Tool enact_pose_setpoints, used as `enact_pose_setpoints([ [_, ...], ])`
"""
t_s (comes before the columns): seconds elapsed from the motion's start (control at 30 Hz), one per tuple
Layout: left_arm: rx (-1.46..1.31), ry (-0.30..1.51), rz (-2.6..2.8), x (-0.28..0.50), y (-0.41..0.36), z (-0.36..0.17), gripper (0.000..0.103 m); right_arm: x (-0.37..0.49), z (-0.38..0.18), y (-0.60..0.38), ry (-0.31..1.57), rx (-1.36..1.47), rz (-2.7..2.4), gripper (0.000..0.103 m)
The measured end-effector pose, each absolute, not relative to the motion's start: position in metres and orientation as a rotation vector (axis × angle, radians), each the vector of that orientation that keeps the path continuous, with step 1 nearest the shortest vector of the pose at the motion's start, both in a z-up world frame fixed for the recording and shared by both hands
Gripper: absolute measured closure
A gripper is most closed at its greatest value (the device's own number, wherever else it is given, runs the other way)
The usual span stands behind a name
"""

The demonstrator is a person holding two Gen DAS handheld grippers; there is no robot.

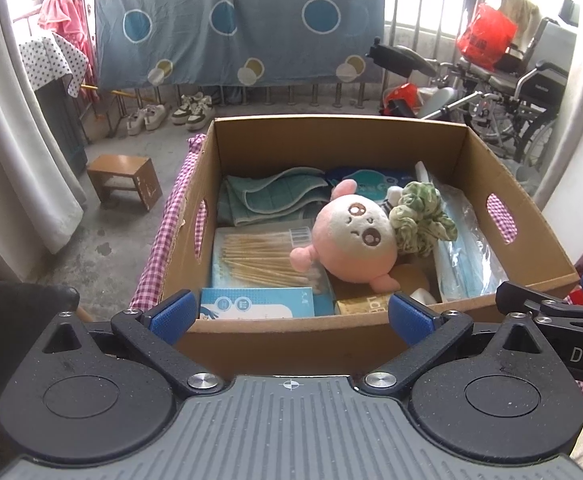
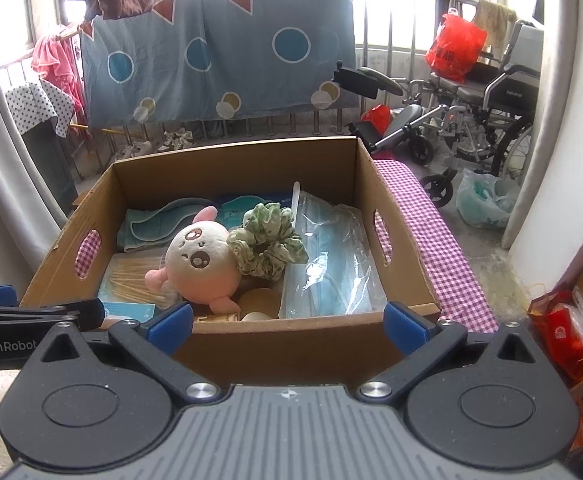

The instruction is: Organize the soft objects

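Both spread wide, empty: left gripper [image 1: 291, 316], right gripper [image 2: 287, 322], side by side at box [image 1: 291, 344] near rim. Ahead inside: plush [image 1: 355, 236] touching scrunchie [image 1: 419, 216]; open room above.

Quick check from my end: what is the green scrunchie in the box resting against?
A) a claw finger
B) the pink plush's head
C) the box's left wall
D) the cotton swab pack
B: the scrunchie sits pressed against the right side of the pink plush in the box, away from both open claws and the walls.
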State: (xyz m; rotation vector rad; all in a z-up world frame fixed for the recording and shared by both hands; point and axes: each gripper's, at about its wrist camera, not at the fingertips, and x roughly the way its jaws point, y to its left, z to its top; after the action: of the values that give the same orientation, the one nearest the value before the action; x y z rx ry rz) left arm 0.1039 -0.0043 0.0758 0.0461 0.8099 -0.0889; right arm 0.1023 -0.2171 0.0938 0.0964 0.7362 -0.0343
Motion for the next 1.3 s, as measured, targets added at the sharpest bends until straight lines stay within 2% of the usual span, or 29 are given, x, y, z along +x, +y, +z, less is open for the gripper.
enact_pose_setpoints([
  [1.3,0.066,0.818,-0.095,0.1029,-0.0067,0.0751,0.001,0.0973,0.0955,-0.2166,0.727,0.081,-0.048,0.0],
])
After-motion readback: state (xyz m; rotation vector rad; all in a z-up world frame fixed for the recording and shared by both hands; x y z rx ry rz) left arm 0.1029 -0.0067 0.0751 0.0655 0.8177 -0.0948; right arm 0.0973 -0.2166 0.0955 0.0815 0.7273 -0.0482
